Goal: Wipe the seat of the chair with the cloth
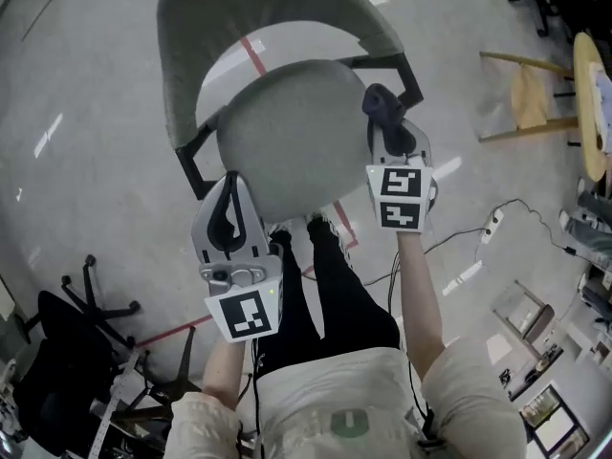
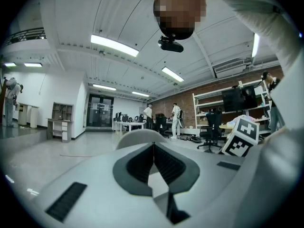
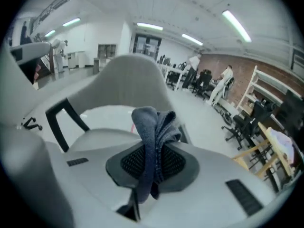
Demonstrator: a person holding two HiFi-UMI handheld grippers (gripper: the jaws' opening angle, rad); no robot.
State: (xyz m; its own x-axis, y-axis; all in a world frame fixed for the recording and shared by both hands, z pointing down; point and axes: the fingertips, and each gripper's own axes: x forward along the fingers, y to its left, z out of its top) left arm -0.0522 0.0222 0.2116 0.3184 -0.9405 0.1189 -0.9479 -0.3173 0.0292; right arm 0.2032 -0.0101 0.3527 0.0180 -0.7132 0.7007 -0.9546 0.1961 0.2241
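Note:
The grey chair stands in front of me, its round seat below its curved backrest. My right gripper hovers over the seat's right edge, shut on a dark blue-grey cloth. In the right gripper view the cloth sticks up bunched from the shut right gripper, with the seat and backrest beyond it. My left gripper is at the seat's front-left edge. In its own view the left gripper is shut with nothing in it and looks over the backrest's top into the room.
A wooden stool and the rim of a round table stand at the right. A black office chair base is at the lower left. A power strip with cable lies on the floor at the right. The person's legs stand just before the seat.

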